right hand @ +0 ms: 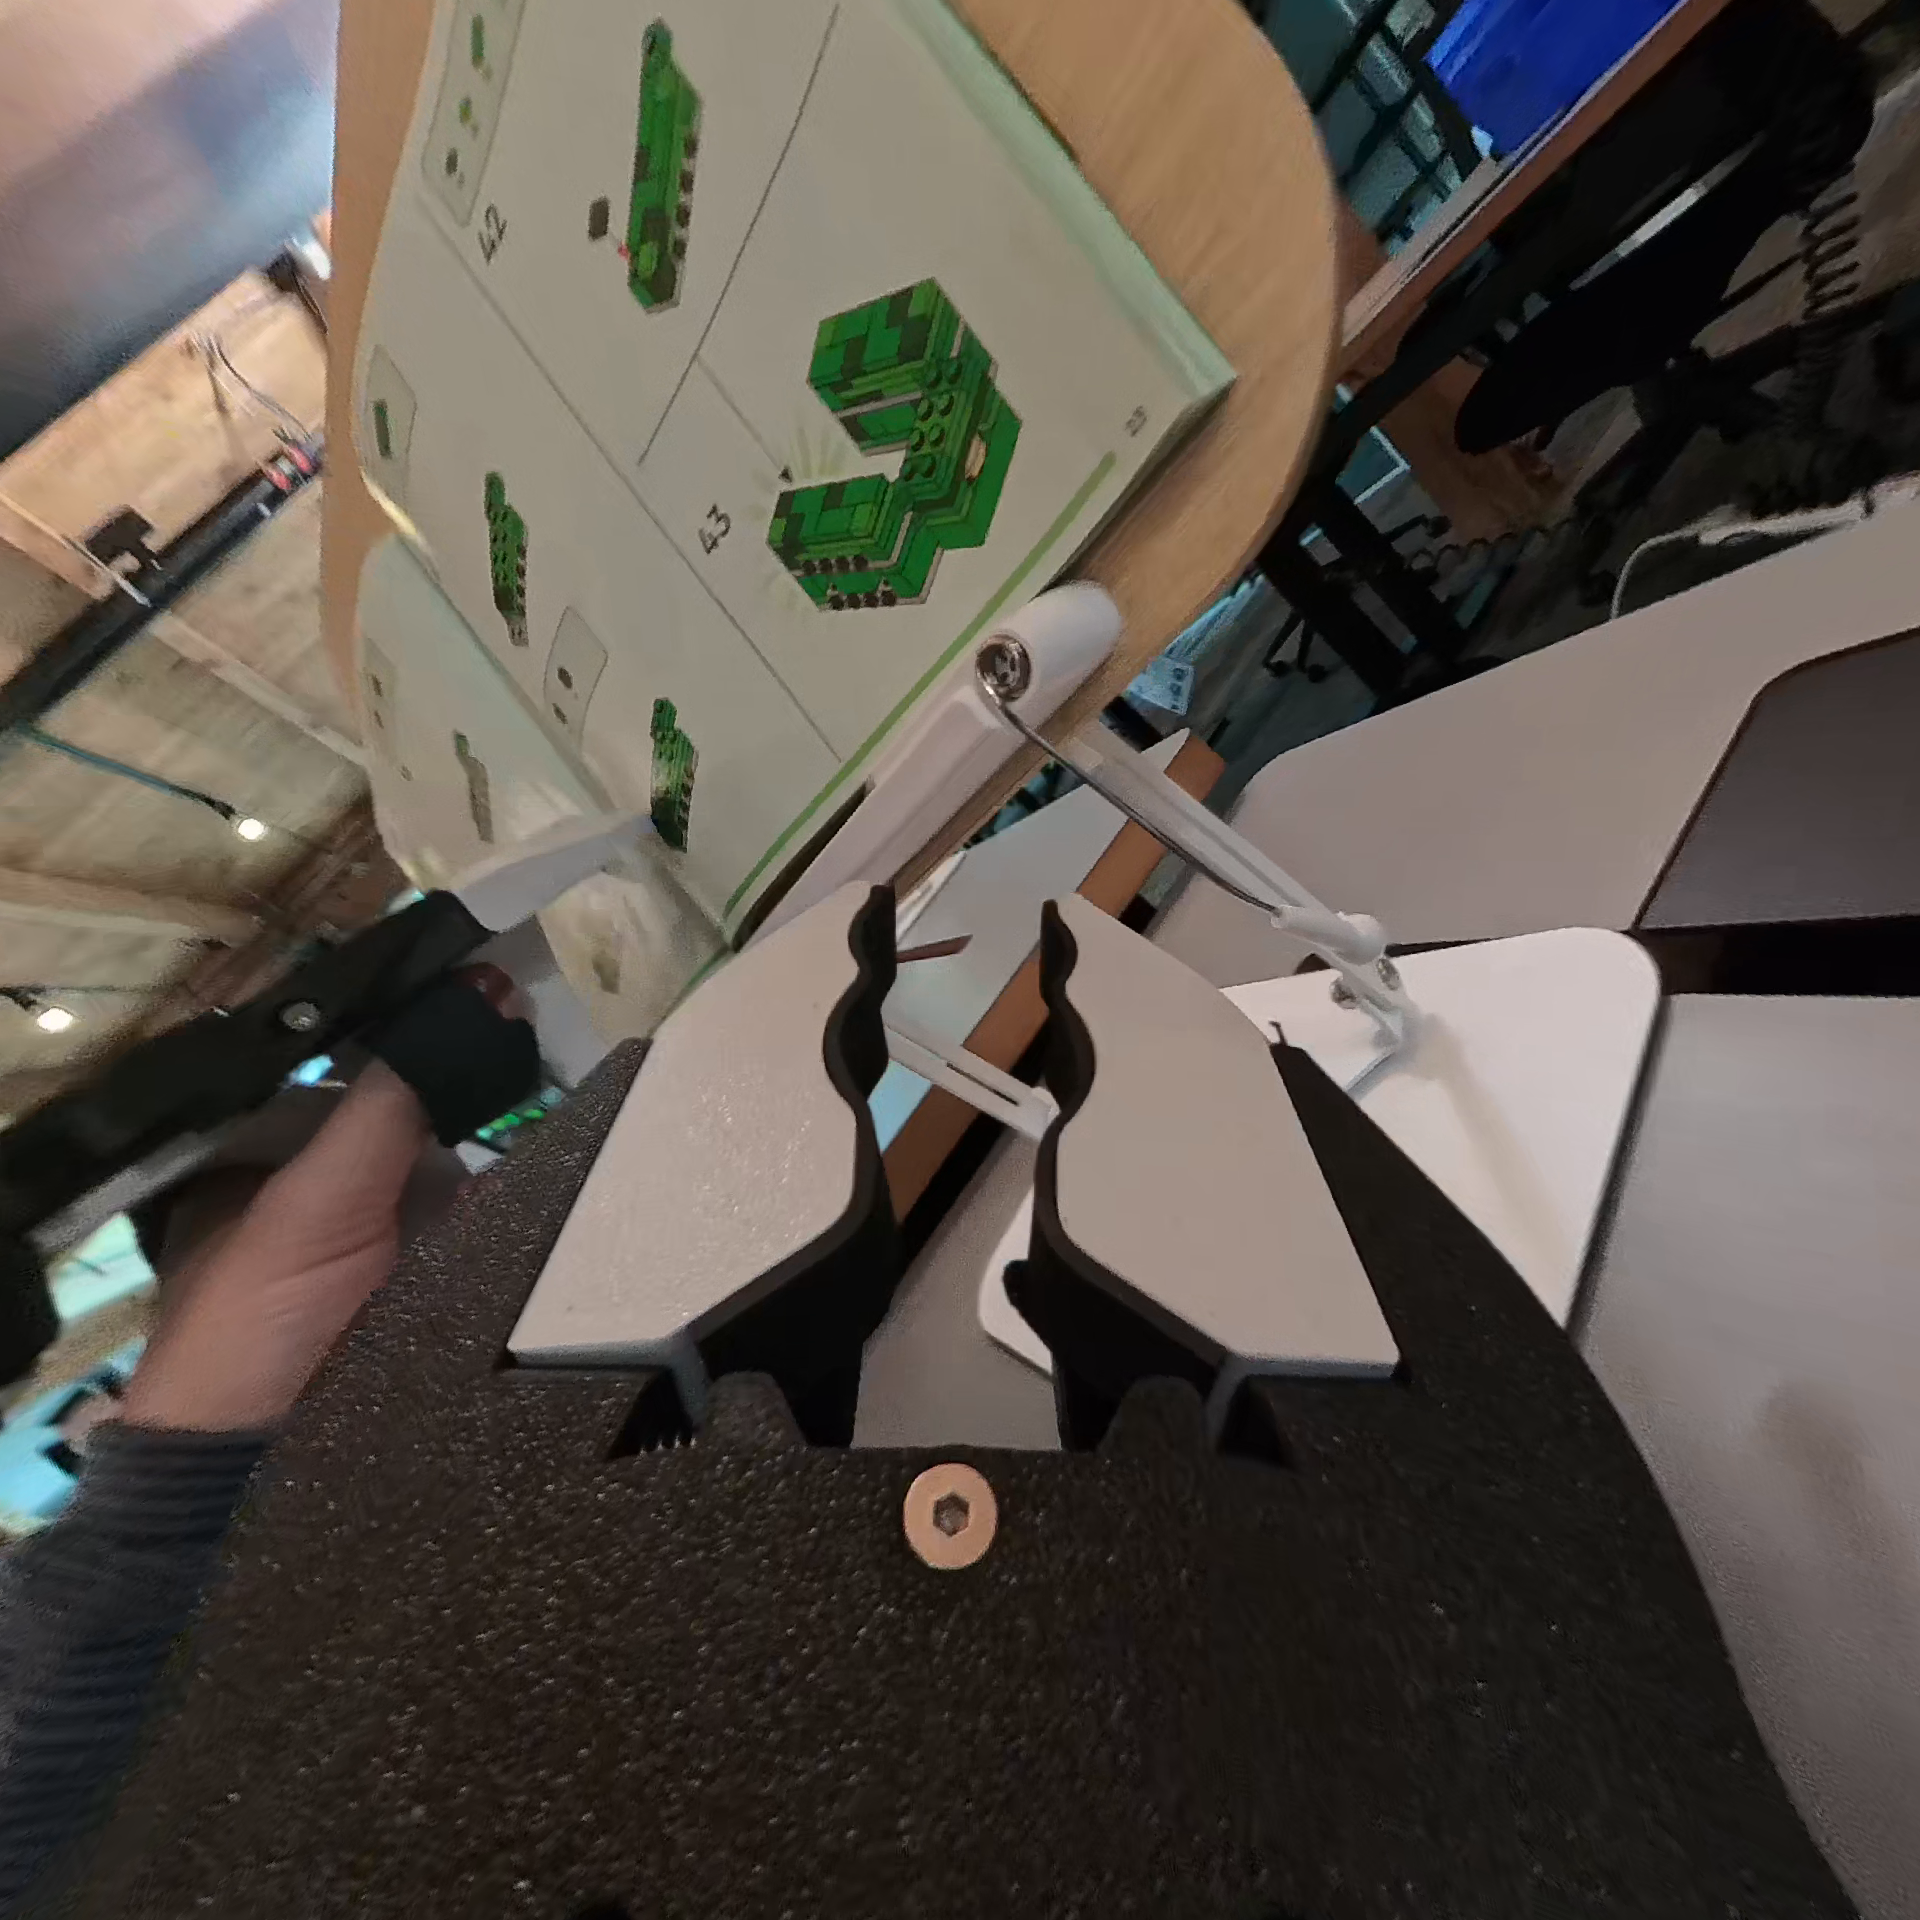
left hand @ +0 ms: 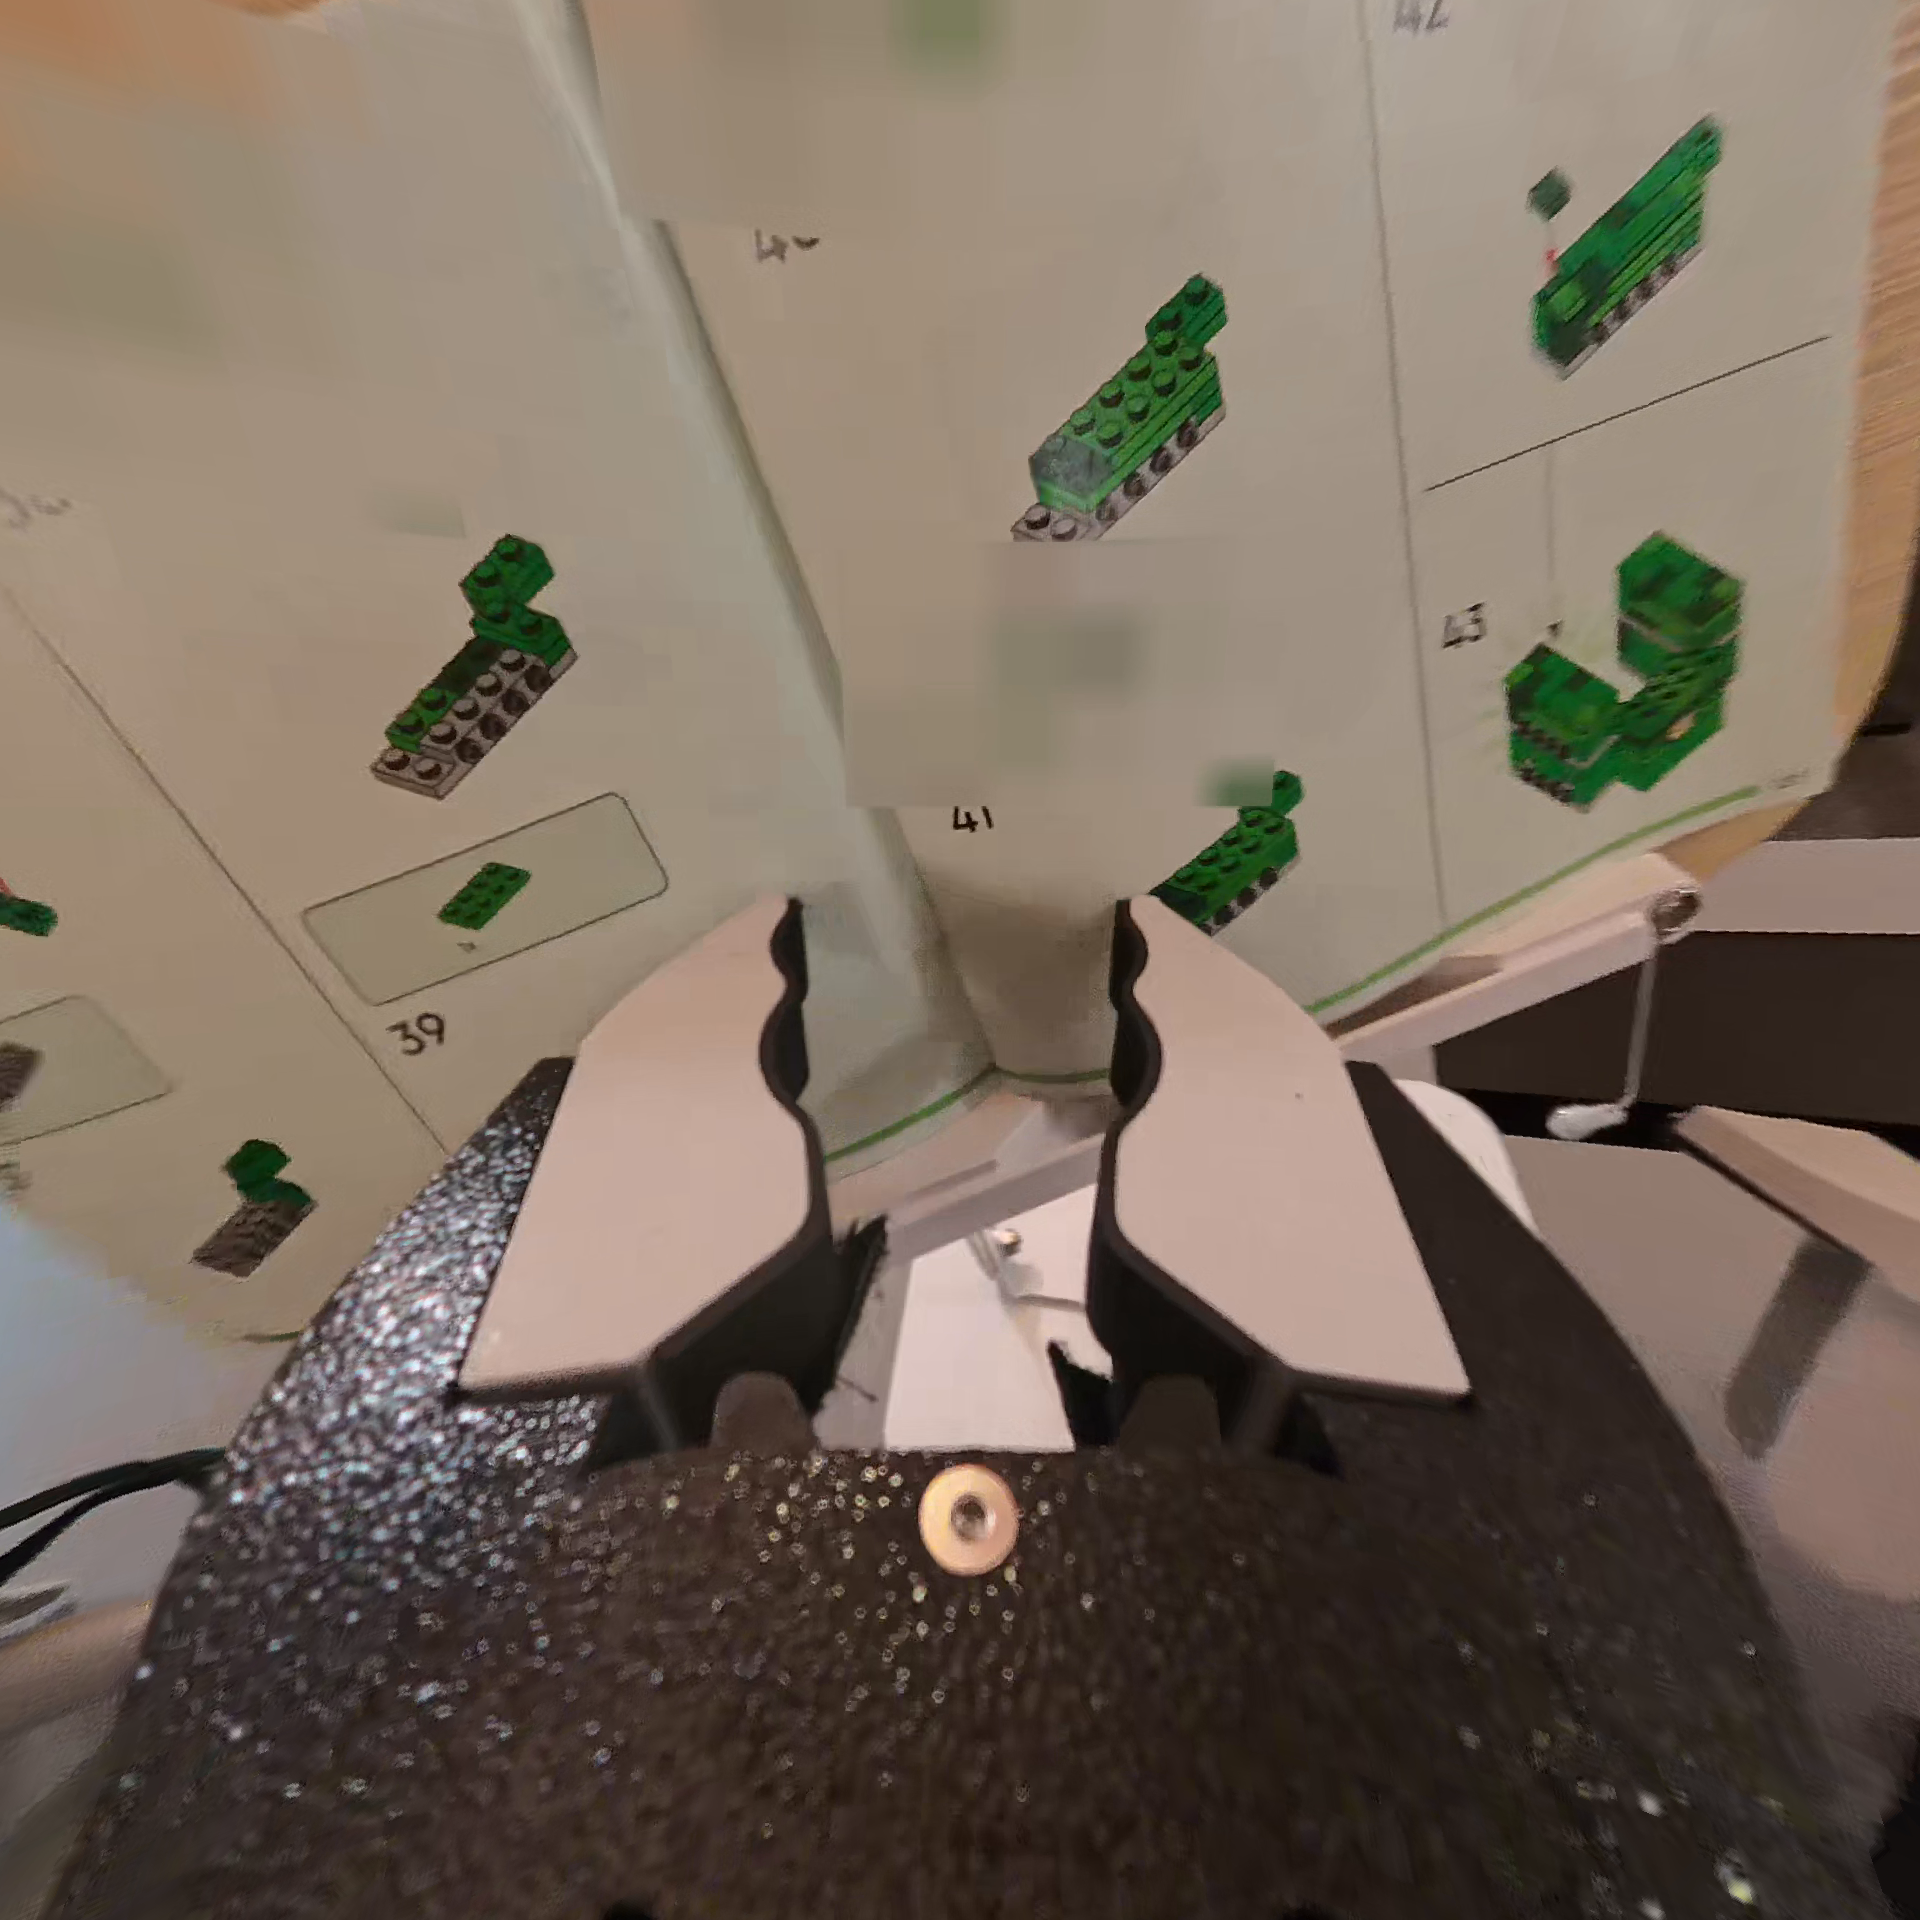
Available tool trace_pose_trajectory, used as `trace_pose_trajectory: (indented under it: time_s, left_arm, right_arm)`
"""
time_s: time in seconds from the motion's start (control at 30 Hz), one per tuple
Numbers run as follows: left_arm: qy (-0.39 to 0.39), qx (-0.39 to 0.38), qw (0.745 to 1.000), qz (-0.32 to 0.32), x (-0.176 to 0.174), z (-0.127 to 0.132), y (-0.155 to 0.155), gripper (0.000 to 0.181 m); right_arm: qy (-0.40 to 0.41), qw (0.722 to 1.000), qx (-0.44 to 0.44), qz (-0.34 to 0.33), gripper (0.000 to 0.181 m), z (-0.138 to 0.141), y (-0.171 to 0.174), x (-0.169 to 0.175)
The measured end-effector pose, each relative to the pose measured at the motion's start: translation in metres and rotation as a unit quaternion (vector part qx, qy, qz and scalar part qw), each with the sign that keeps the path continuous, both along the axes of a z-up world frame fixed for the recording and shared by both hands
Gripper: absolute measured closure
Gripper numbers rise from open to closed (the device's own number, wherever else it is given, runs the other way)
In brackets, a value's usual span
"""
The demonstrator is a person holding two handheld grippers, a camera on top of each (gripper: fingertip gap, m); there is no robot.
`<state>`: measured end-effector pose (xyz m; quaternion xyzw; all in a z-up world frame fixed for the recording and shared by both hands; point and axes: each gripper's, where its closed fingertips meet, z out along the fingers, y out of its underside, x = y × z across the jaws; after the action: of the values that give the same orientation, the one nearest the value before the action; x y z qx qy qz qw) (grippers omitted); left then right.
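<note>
Both tongs, left [left hand: 958,914] and right [right hand: 966,914], are spread and hold nothing; just ahead, a booklet [left hand: 1039,675] leans on a wooden stand [right hand: 1226,312].

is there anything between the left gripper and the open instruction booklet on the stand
Nothing visible does. The left gripper is open, its jaws empty, pointing straight at the lower edge of the instruction booklet. Only the white ledge of the wooden book stand runs under the pages.

Booklet [left hand: 1039,364] — left pages cut off, upper drawings blurred.
</note>
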<state>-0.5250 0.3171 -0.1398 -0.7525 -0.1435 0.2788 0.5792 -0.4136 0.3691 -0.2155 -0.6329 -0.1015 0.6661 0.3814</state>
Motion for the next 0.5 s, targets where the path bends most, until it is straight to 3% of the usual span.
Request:
trace_pose_trajectory:
  time_s: [0.5]
  left_arm:
    - [-0.067,0.029,0.997,-0.040,0.004,0.003,0.013,0.119]
  right_arm:
    - [0.136,0.977,-0.159,0.034,0.147,-0.010,0.013,0.004]
